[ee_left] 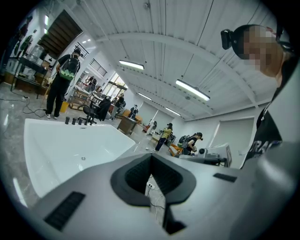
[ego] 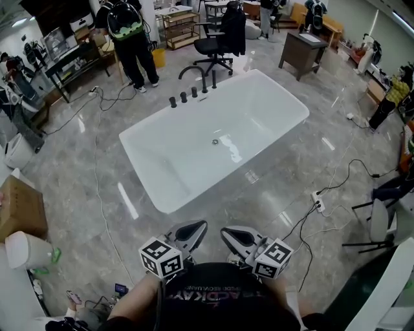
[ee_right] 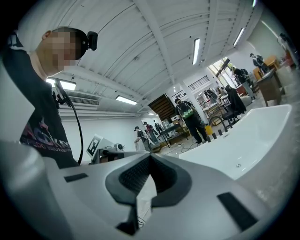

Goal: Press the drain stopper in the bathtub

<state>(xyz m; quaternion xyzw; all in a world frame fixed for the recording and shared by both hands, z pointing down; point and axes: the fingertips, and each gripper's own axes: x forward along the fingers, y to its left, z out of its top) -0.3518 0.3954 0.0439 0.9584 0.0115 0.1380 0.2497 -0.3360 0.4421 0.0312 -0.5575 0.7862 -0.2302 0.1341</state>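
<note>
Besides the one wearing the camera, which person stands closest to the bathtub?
The person with the green-and-black backpack, standing just beyond the bathtub's taps; everyone else is far off at the room's edges.

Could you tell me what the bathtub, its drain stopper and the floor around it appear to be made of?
Bathtub: glossy white, probably acrylic or enamel; bright glare shows on its bottom. Drain stopper: small silvery disc, likely polished metal. Floor: grey, veined, polished tile or stone, with streaky reflections.
</note>
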